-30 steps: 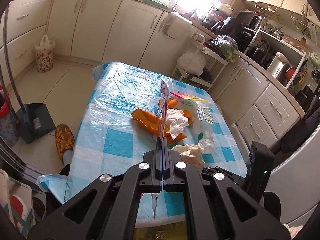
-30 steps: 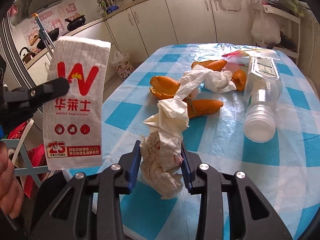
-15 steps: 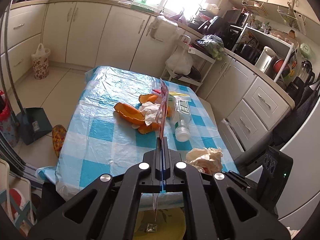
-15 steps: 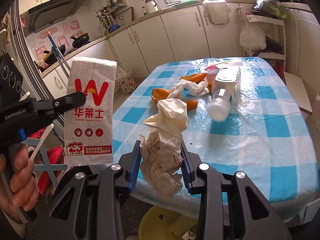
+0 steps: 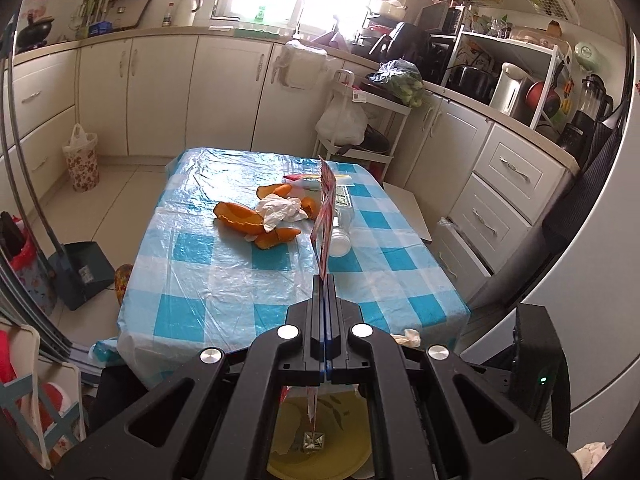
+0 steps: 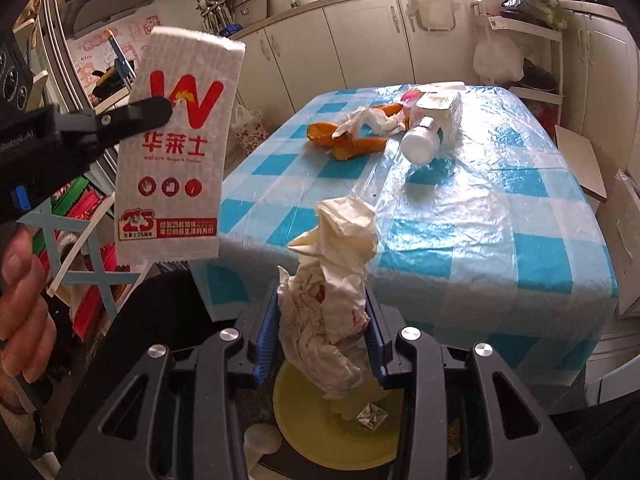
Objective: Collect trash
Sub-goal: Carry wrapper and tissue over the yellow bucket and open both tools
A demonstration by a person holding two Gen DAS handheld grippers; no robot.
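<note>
My left gripper (image 5: 325, 280) is shut on a flat white paper bag with red print, seen edge-on (image 5: 325, 216) in its own view and face-on (image 6: 176, 148) in the right wrist view, held in the air off the table's near edge. My right gripper (image 6: 322, 312) is shut on a crumpled paper wrapper (image 6: 332, 276). Both are above a yellow bin (image 6: 316, 428), which also shows in the left wrist view (image 5: 320, 444). On the blue checked table (image 5: 224, 280) lie orange peels (image 5: 240, 216), a white tissue (image 5: 280, 210) and a clear plastic bottle (image 5: 340, 232).
Kitchen cabinets run along the far wall and right side. A white trolley (image 5: 360, 120) with bags stands behind the table. A dustpan (image 5: 80, 272) and a patterned bag (image 5: 82, 160) sit on the floor at left. A small item (image 5: 314, 440) lies inside the bin.
Both grippers have drawn back from the table and now hang over the yellow bin beyond the table's near edge, each still holding its trash.
</note>
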